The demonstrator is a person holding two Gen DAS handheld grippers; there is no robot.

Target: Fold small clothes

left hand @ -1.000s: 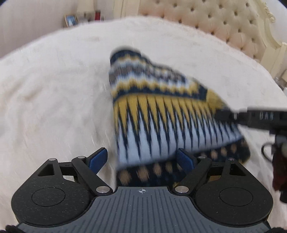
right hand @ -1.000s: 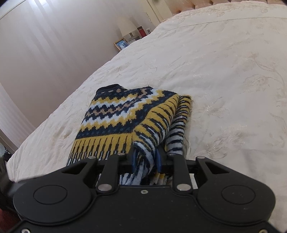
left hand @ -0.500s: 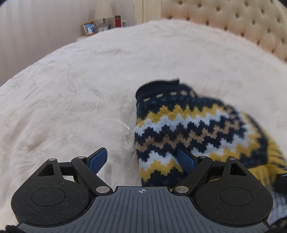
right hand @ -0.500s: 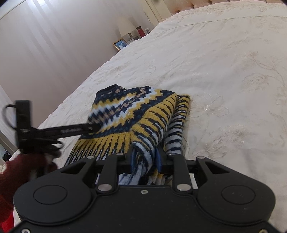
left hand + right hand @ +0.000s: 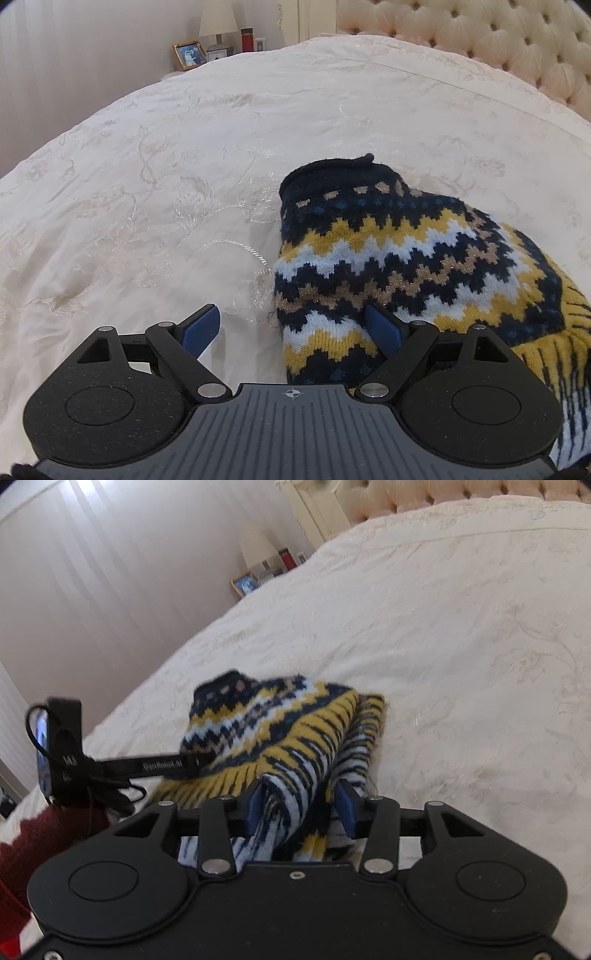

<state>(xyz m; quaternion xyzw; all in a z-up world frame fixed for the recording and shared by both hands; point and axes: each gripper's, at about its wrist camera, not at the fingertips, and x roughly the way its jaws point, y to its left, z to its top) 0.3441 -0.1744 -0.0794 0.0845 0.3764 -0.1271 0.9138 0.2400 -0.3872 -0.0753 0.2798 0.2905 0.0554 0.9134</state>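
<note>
On bedspread (image 5: 147, 184), left gripper (image 5: 291, 328) wide; right gripper (image 5: 301, 805) opening around sweater (image 5: 295, 746).

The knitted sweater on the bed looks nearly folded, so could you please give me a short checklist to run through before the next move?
1. Sweater lies folded on the bedspread: ok, the layers are stacked.
2. Right gripper letting go: not ok yet; its jaws are opening, with the sweater's striped edge between them and the pads clear of the cloth.
3. Left gripper free: ok; it is open, one finger over the sweater's near corner, nothing clamped.
4. Fold edges aligned: not ok; a striped layer sticks out at the right side in the right wrist view.
5. Bedspread beside the sweater free of other items: ok in both views.
6. Underside layers flat: cannot tell, hidden.
</note>
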